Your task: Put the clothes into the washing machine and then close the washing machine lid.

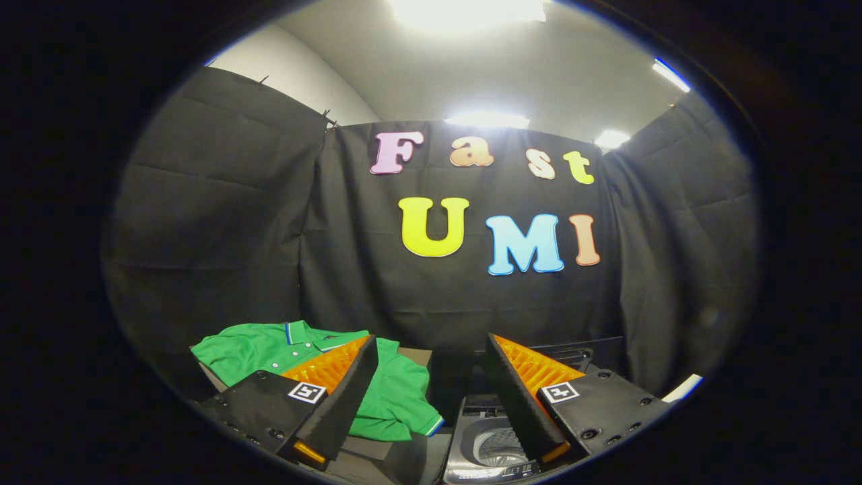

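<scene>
A green polo shirt (pixel 397 394) with a blue-and-white trimmed collar lies spread on a low surface, behind and partly hidden by the left finger. A small dark washing machine (pixel 495 448) stands below and between the fingers, towards the right one; its drum opening shows, and its raised lid (pixel 572 353) peeks out behind the right finger. My gripper (pixel 431 347) is open, held above both, with nothing between its fingers.
Black cloth walls close the booth at the back and on both sides. The shirt rests on a brownish box-like surface (pixel 414 356). A white edge (pixel 681 389) shows beyond the right finger. Bright ceiling lights shine overhead.
</scene>
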`<state>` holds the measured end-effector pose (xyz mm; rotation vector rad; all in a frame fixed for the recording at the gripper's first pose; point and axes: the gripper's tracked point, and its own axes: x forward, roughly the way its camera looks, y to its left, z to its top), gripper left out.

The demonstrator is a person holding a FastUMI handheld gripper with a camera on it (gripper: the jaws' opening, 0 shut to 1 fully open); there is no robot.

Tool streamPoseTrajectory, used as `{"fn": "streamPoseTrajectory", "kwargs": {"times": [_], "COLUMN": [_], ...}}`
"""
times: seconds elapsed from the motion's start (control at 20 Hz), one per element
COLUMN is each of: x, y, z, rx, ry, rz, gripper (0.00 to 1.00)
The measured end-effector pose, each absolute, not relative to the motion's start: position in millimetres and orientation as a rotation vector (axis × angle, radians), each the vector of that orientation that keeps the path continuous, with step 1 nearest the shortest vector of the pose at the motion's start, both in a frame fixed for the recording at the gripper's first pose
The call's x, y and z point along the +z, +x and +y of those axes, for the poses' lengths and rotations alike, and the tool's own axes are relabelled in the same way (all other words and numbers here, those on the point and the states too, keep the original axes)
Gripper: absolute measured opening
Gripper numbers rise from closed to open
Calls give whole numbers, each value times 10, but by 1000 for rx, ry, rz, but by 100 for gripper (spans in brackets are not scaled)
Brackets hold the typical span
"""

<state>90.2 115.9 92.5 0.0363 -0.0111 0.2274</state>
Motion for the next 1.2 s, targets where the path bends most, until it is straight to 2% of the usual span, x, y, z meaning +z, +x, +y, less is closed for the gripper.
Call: {"fn": "streamPoseTrajectory", "kwargs": {"times": [0.55, 1.2], "x": [912, 648], "y": [1091, 1329], "z": [2034, 2938], "rx": [379, 458], "ry": [50, 3], "rz": [56, 192], "gripper": [100, 100]}}
